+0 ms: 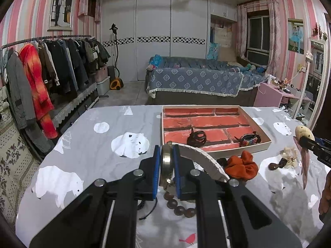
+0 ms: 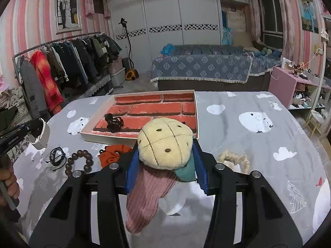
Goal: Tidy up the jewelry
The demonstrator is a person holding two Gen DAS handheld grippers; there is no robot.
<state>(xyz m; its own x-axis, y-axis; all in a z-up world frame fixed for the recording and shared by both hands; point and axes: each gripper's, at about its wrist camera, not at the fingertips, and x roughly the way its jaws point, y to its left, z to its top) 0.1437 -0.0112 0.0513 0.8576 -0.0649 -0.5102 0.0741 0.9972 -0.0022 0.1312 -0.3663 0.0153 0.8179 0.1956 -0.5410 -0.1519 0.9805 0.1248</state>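
My left gripper is shut on a watch: its metal case is edge-on between the blue pads and its white strap curves off to the right. My right gripper is shut on a plush hair tie, a yellow plush head with pink ribbed fabric and a teal leaf hanging below. Both are held above the table. Ahead lies the brick-patterned tray, holding a black hair claw and a colourful band. The same tray and black hair claw also show in the right wrist view.
On the grey bear-print cloth lie an orange scrunchie, a brown bead bracelet, a black cord bracelet and a cream scrunchie. A clothes rack stands left, a bed behind the table.
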